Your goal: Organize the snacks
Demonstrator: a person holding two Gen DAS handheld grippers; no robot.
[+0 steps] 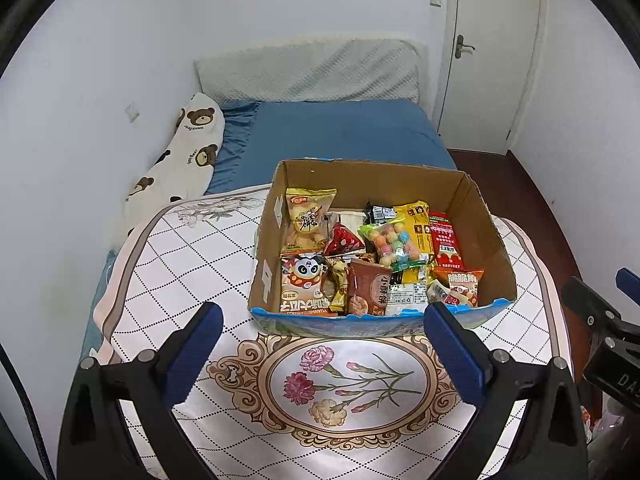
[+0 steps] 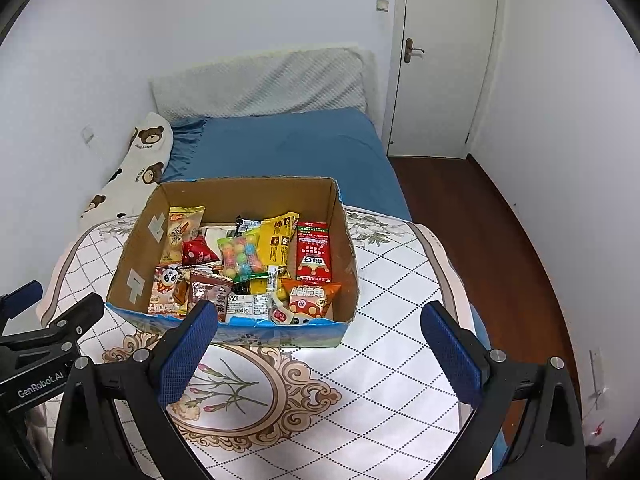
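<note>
An open cardboard box (image 1: 476,208) sits on a round table with a floral white cloth (image 1: 192,264). It holds several snack packets: a yellow biscuit bag (image 1: 308,220), a panda packet (image 1: 304,284), a bag of coloured balls (image 1: 394,242), a red packet (image 1: 446,242). The box also shows in the right wrist view (image 2: 248,198). My left gripper (image 1: 324,320) is open and empty, just short of the box's near wall. My right gripper (image 2: 320,322) is open and empty, in front of the box's near right corner.
A bed with a blue sheet (image 1: 340,128) lies behind the table, with a bear-print pillow (image 1: 188,152) at its left against the wall. A white door (image 2: 444,60) and dark wood floor (image 2: 500,240) are at the right.
</note>
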